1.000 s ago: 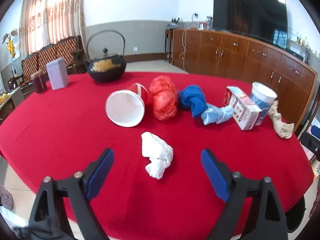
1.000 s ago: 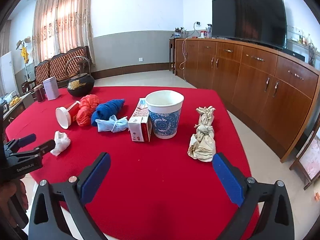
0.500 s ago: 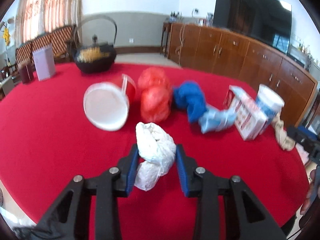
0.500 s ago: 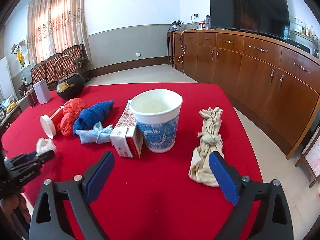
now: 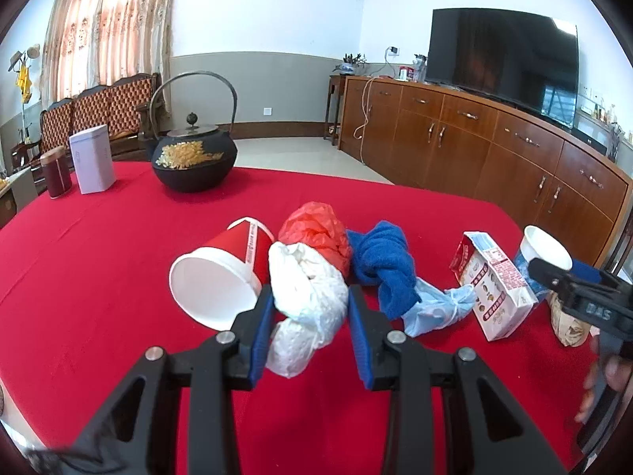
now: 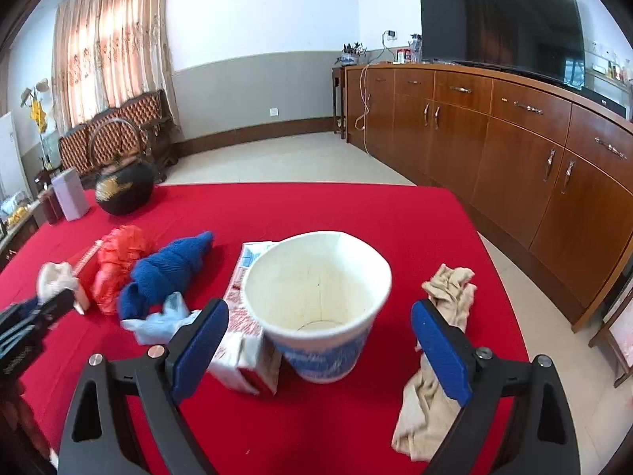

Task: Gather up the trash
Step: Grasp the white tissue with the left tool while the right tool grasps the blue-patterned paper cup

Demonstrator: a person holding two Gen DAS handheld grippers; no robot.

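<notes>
My left gripper (image 5: 309, 328) is shut on a crumpled white bag (image 5: 306, 297) and holds it above the red tablecloth (image 5: 99, 277). My right gripper (image 6: 318, 340) is open, its fingers on either side of an upright white-and-blue paper cup (image 6: 320, 308), not touching it. Other trash lies in a row: a tipped red cup (image 5: 221, 273), a red plastic bag (image 5: 316, 233), a knotted blue cloth (image 5: 385, 265), a light blue bag (image 5: 439, 308), a small carton (image 5: 490, 285) and a beige rag (image 6: 439, 348).
A black iron teapot (image 5: 194, 158), a white tin (image 5: 93, 164) and a dark red jar (image 5: 56, 172) stand at the far left of the table. A long wooden sideboard (image 6: 514, 146) with a TV (image 6: 498, 19) runs along the right wall.
My left gripper closed on the white bag and lifted it off the cloth. My right gripper moved forward until its open fingers flank the paper cup.
</notes>
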